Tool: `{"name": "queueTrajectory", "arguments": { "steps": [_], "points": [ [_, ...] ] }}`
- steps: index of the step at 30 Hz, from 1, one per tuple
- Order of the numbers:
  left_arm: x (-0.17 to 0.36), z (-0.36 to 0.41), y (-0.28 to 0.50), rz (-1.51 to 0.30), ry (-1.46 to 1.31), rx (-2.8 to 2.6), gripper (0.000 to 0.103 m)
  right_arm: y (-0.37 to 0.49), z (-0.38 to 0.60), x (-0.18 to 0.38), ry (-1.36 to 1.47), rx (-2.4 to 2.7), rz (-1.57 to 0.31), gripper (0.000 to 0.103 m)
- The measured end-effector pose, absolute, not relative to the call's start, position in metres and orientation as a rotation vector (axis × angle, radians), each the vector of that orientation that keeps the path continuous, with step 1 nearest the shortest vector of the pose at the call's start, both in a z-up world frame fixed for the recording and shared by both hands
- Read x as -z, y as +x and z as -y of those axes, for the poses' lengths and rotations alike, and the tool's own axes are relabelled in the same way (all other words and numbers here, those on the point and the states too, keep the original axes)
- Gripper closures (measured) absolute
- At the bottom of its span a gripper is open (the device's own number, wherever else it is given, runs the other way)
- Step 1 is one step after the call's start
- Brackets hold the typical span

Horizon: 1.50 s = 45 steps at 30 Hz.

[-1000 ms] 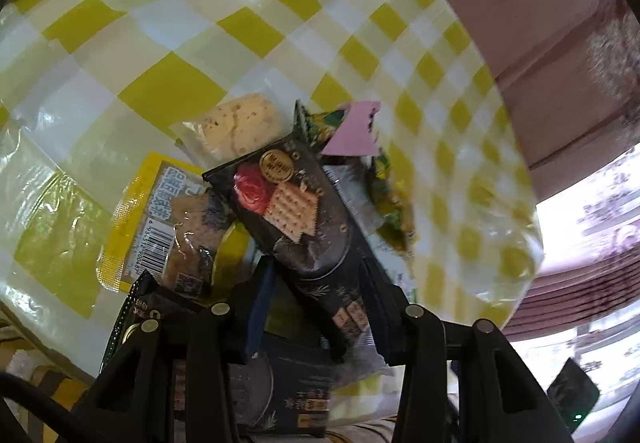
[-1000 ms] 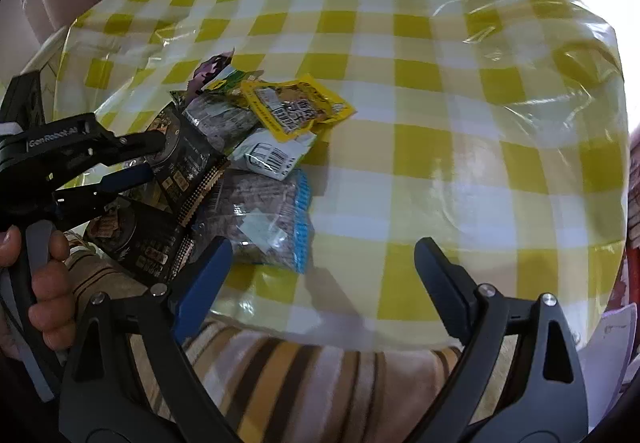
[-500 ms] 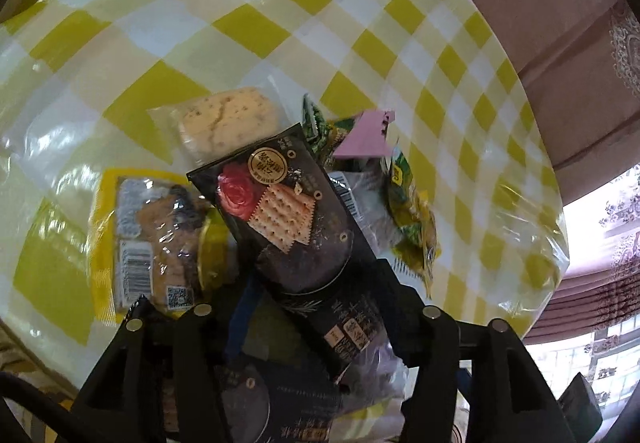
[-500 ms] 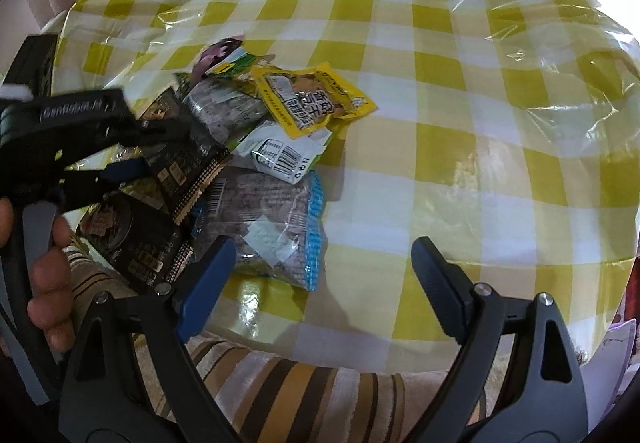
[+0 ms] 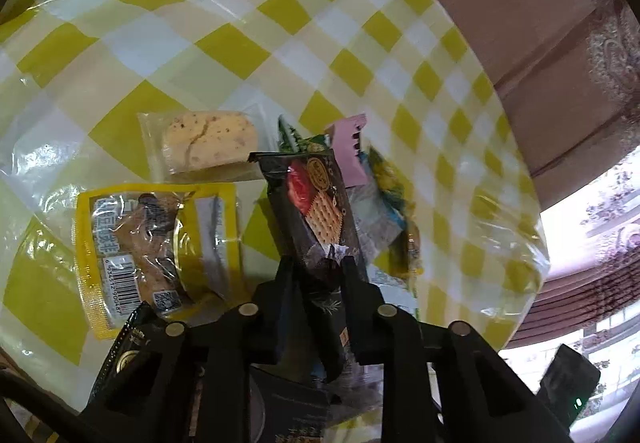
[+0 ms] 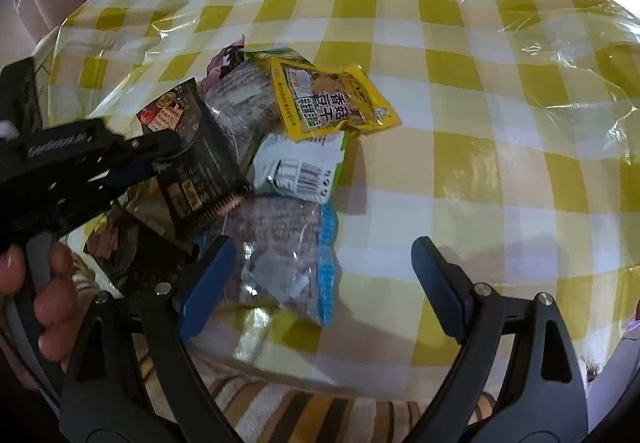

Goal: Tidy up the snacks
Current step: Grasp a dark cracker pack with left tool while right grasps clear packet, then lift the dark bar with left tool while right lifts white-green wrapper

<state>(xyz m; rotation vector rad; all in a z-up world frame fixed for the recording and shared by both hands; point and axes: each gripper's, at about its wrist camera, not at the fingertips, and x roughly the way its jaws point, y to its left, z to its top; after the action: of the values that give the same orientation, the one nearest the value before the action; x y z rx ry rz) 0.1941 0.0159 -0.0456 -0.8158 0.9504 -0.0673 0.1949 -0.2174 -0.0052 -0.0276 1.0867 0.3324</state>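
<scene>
My left gripper (image 5: pixel 318 267) is shut on a black cracker packet (image 5: pixel 314 203) and holds it above the snack pile; it also shows in the right wrist view (image 6: pixel 192 147). Under it lie a yellow packet (image 5: pixel 156 243) and a clear-wrapped biscuit (image 5: pixel 208 141). My right gripper (image 6: pixel 320 267) is open and empty, just above a clear packet with a blue edge (image 6: pixel 284 259). A yellow tofu packet (image 6: pixel 332 103) and a white packet (image 6: pixel 300 167) lie further off.
The round table (image 6: pixel 500 131) has a yellow checked cloth under clear plastic. A second black packet (image 6: pixel 136 255) lies at the near left edge. A striped cloth (image 6: pixel 300 411) is below the table edge. Curtains (image 5: pixel 520 23) hang behind.
My left gripper has closed on the black cracker packet and lifted it off the pile. My right gripper has moved closer to the blue-edged packet, still open.
</scene>
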Motion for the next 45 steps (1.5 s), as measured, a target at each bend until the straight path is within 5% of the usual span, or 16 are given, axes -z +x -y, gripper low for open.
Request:
{"name": "queueTrajectory", "arguments": {
  "steps": [15,24,45],
  "points": [
    [0.01,0.012,0.192,-0.888,-0.565,0.076,0.085,0.236,0.22,0.008,0.093,-0.292,-1.082,0.02],
    [-0.002,0.026,0.19,-0.908,-0.375,0.013,0.087,0.256,0.2,0.023,0.09,-0.338,-1.129,0.054],
    [0.027,0.022,0.206,-0.947,-0.593,0.14,0.088,0.246,0.197,0.013,0.061,-0.361,-1.05,0.074]
  ]
}}
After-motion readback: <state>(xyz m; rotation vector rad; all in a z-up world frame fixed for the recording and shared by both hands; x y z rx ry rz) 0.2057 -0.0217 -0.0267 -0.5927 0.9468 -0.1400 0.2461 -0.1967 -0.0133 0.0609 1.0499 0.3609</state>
